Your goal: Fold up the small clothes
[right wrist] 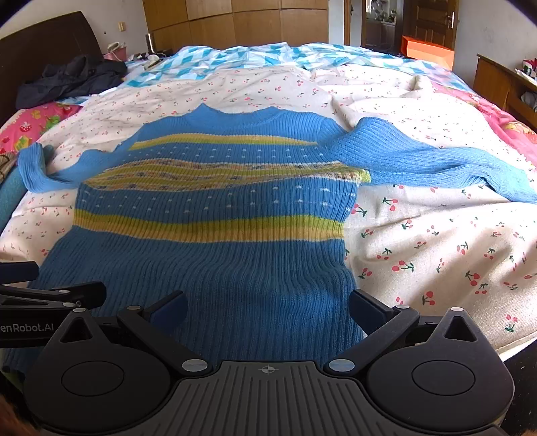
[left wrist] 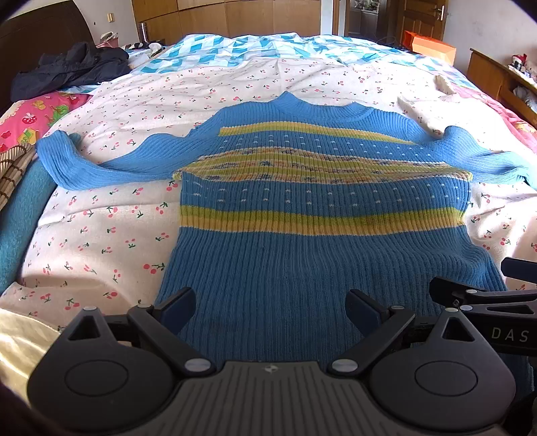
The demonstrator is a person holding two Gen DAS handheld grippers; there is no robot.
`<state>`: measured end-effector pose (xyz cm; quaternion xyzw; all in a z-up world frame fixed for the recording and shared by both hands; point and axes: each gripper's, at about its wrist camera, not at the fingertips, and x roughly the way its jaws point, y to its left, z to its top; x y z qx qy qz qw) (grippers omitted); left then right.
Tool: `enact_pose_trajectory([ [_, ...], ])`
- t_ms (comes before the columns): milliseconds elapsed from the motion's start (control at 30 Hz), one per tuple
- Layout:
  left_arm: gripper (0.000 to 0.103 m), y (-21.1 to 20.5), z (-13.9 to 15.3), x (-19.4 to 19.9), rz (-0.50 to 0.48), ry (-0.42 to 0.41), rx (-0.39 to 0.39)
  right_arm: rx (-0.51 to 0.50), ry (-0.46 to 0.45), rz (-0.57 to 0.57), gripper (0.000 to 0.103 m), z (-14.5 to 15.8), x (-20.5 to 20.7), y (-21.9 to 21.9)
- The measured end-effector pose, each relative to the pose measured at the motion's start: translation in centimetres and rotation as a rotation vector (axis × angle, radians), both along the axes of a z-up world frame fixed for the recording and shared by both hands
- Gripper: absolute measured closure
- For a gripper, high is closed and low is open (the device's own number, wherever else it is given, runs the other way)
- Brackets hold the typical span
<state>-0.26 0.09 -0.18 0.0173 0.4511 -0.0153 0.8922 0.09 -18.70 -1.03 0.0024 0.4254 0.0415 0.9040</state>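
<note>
Now both the left gripper (left wrist: 271, 310) and right gripper (right wrist: 268, 310) gape wide, empty, over the hem of the blue ribbed yellow-striped sweater (left wrist: 302, 214), spread flat on the cherry-print sheet (left wrist: 110, 234), sleeves outstretched.

bedsheet (left wrist: 100, 234): white with cherry print, covers most of frame
quilt (left wrist: 235, 50): blue-and-white check, top centre, behind the cherry sheet
dark jacket (left wrist: 70, 67): crumpled heap, upper left
pink cloth (left wrist: 37, 117): cartoon print, left edge below the jacket
headboard (left wrist: 37, 30): dark, upper left corner
wardrobe (left wrist: 228, 16): wooden doors, top centre
orange box (left wrist: 433, 45): upper right, past the bed
wooden shelf (left wrist: 490, 72): right edge
door (left wrist: 423, 16): brown, top right
</note>
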Motion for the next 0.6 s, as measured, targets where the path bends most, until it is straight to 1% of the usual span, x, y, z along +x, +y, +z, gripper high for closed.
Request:
enact_pose_trajectory([
  [600, 0.004, -0.05, -0.15, -0.05, 0.006, 0.009, -0.011, 0.009, 0.006, -0.003, 0.0, -0.13, -0.09, -0.13],
])
